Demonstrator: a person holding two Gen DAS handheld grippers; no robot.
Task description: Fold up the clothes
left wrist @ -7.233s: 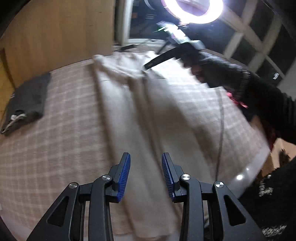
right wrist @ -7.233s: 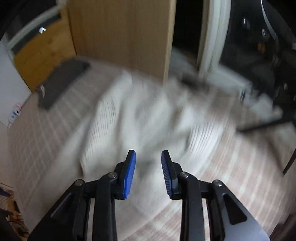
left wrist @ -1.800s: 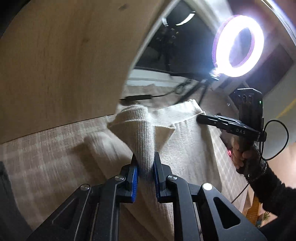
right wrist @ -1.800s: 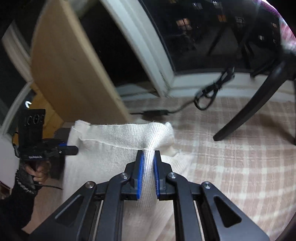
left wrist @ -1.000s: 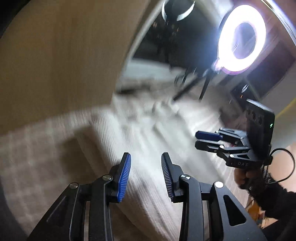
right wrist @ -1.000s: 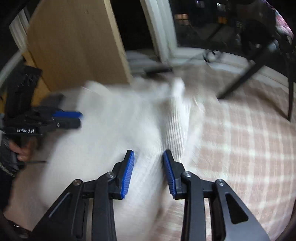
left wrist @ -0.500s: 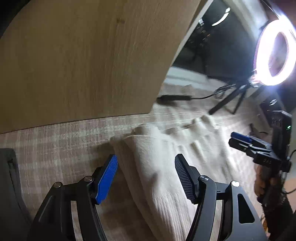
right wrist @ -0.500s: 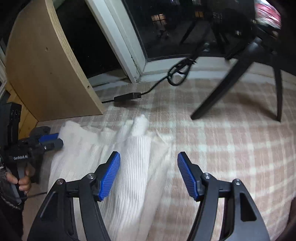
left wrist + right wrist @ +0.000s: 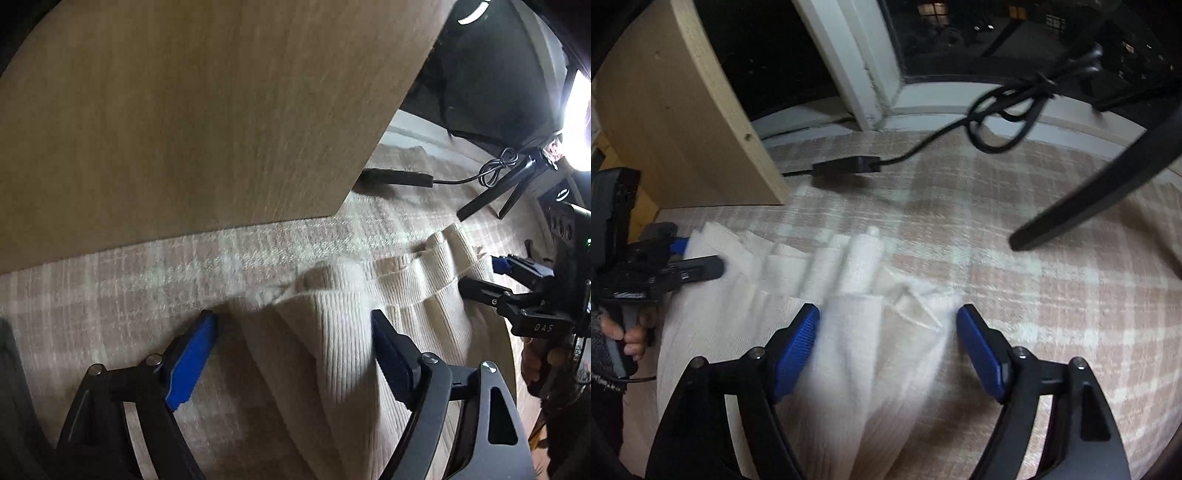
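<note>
A cream ribbed knit garment (image 9: 343, 343) lies rumpled on the plaid cloth; it also shows in the right wrist view (image 9: 849, 332). My left gripper (image 9: 291, 325) is wide open, low over the garment's far left corner, with the cloth edge between its blue pads. My right gripper (image 9: 888, 314) is wide open over the far right corner, whose bunched fold lies between the pads. Each gripper appears in the other's view: the right one (image 9: 491, 273) at the garment's right edge, the left one (image 9: 698, 266) at its left edge. Neither holds anything.
A wooden panel (image 9: 184, 110) stands just beyond the garment. A black power adapter (image 9: 846, 166) with a looped cable lies by the window sill. A black tripod leg (image 9: 1100, 195) slants down at right. A ring light (image 9: 576, 118) glares at far right.
Both grippers were shut on the garment's far corners, then let go and opened wide. The corners dropped onto the cloth, and both grippers have come down close over them.
</note>
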